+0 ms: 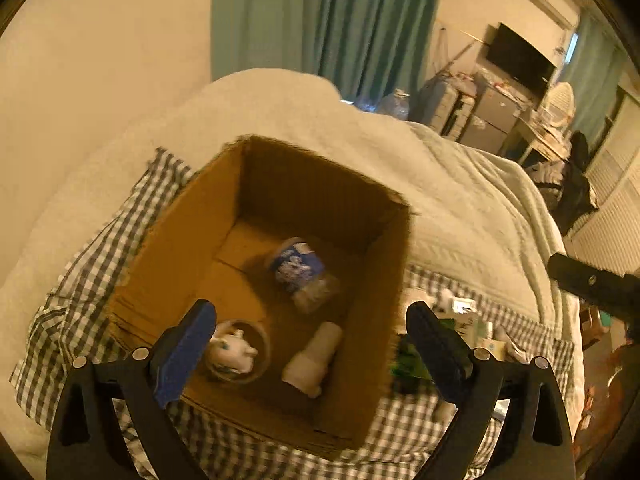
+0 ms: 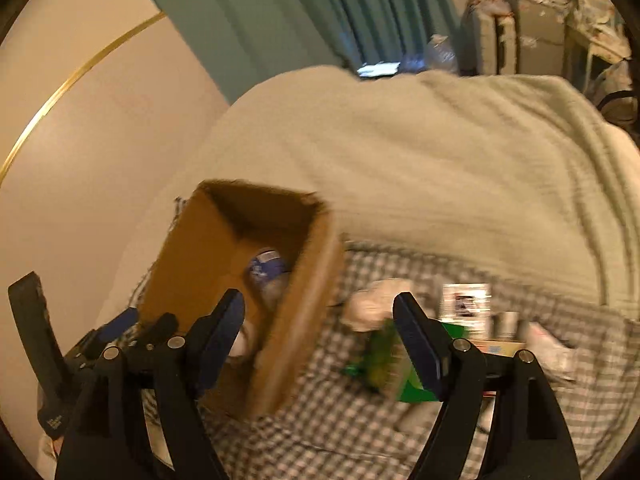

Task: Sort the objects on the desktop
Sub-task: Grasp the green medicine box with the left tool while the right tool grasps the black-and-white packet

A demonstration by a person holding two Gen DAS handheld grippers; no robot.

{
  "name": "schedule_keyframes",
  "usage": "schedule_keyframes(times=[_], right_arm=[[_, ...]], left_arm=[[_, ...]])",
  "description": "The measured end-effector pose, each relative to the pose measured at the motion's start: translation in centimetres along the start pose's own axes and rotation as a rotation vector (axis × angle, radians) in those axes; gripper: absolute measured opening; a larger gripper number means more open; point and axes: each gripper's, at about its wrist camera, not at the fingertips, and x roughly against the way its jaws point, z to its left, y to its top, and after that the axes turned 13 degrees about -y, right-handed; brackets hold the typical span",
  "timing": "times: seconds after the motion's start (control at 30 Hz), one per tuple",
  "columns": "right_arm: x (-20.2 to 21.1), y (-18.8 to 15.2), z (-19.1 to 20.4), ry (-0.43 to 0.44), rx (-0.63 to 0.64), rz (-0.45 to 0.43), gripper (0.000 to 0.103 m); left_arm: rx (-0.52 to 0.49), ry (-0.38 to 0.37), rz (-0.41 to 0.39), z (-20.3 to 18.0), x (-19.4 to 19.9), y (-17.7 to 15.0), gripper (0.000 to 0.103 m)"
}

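Observation:
An open cardboard box [image 1: 192, 216] sits on a checked cloth [image 1: 84, 276]. Inside lie a blue-labelled jar [image 1: 298, 270], a white roll [image 1: 314, 354] and a white toy in a round cup [image 1: 236, 350]. My left gripper [image 1: 310, 344] is open and empty above the box's near part. My right gripper [image 2: 320, 340] is open and empty, over the box's right wall [image 2: 308, 300] and the cloth. To its right lie green packets [image 2: 380, 356], a white crumpled thing [image 2: 370, 306] and a small white box [image 2: 466, 304]. The left gripper also shows in the right wrist view [image 2: 132, 328], at lower left.
A thick pale blanket [image 1: 440, 184] lies behind the box and cloth. Teal curtains [image 1: 320, 20] hang at the back. Furniture and clutter [image 1: 500, 112] stand at the far right. More small items [image 2: 548, 344] lie on the cloth's right part.

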Motion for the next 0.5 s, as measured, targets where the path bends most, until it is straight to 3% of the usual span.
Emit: schedule_keyframes(times=[0.3, 0.5], right_arm=[[5.3, -2.3, -10.1, -0.129, -0.042, -0.028, 0.076], [5.3, -4.3, -15.4, -0.241, 0.029, 0.001, 0.076]], left_arm=[[-0.021, -0.112, 0.017, -8.4, -2.1, -4.1, 0.1], [-0.061, -0.09, 0.097, -12.6, -6.9, -7.0, 0.1]])
